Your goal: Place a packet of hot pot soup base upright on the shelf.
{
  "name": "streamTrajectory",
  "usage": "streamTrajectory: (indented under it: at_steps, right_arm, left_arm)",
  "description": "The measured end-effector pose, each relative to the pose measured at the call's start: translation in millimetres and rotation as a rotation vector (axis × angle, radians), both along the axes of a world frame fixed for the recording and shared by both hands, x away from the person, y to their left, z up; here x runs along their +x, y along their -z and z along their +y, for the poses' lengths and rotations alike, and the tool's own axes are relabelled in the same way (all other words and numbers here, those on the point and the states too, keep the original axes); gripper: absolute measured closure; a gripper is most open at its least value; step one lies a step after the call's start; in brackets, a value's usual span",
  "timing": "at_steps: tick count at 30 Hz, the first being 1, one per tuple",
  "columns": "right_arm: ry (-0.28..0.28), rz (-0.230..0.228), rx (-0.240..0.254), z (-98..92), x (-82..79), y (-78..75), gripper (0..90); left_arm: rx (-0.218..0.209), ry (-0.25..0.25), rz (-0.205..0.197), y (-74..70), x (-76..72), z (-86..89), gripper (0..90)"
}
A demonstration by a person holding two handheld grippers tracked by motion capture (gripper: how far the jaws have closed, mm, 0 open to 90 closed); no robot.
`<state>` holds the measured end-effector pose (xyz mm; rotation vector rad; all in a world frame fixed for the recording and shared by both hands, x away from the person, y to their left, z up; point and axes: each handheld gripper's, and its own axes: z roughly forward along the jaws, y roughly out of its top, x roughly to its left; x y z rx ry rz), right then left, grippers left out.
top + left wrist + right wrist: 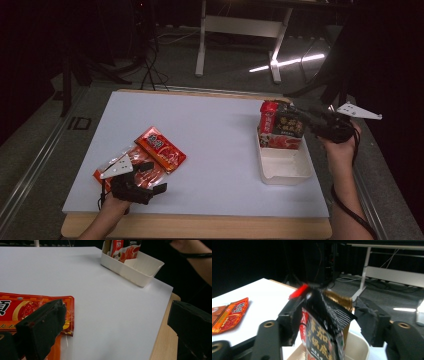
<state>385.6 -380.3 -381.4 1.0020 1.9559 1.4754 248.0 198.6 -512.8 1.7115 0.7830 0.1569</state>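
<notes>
The right gripper [324, 322] stands wide around the black foil sauce packet [324, 340] upright in the white plastic bin [285, 167]; the left gripper [115, 322] gapes empty, well apart from that bin.

Four sauce packets [161, 148], one bin [286, 170]

black packet [325, 340]: gold chinese characters "番茄火锅底". floor beside table [79, 123]: "id". other packet print illegible.

my black sachet [324, 335], gold lettering | red packet [161, 148], yellow print | white tray [285, 170] | white tabletop [210, 145]
</notes>
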Motion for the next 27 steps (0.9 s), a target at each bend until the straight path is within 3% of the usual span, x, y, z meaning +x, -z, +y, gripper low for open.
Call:
streamTrajectory:
  at_steps: [6, 11, 12, 19, 27]
  right_arm:
    - [0.009, -0.036, -0.003, 13.1, -19.6, -19.1, 32.4]
    - [0.021, -0.037, -0.011, 21.2, -29.3, -21.7, 29.6]
    - [0.031, -0.025, -0.011, 28.6, -38.1, -20.2, 28.5]
    - [0.030, -0.005, -0.005, 43.0, -54.2, -13.4, 27.9]
    - [0.032, 0.050, 0.003, 63.3, -71.2, 9.2, 20.6]
  left_arm:
    - [0.009, 0.006, -0.003, 1.3, 0.1, -0.5, 1.7]
    - [0.025, 0.010, -0.006, 1.7, 0.0, -1.2, 1.7]
    - [0.027, 0.010, -0.009, 1.5, 0.1, -1.5, 1.7]
    - [0.031, 0.009, -0.007, 1.5, 0.7, -0.5, 1.7]
    - [0.058, 0.011, -0.016, 1.4, 1.1, 1.0, 1.7]
